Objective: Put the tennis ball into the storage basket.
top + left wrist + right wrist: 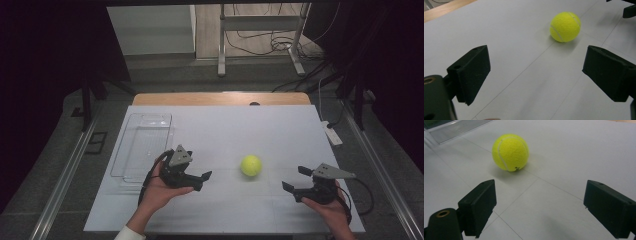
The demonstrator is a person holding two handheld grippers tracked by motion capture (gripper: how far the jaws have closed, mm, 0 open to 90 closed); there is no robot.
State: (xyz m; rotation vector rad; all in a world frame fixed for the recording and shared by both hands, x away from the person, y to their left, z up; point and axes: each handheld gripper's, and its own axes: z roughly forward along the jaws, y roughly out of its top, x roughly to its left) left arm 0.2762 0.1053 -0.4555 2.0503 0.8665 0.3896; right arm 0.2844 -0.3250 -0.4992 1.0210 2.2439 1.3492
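With both claws spread and empty, we had yet to grasp the tennis ball [251, 165], lying between left claw [205, 180] and right claw [294, 181].

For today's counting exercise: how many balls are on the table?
1. The yellow ball lies on the white table, between the left gripper and the right gripper, touching neither. The clear tray looks empty.

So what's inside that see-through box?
Nothing shows inside the clear box; the white table shows through its bottom. The left gripper covers its near corner, so that bit stays unseen.
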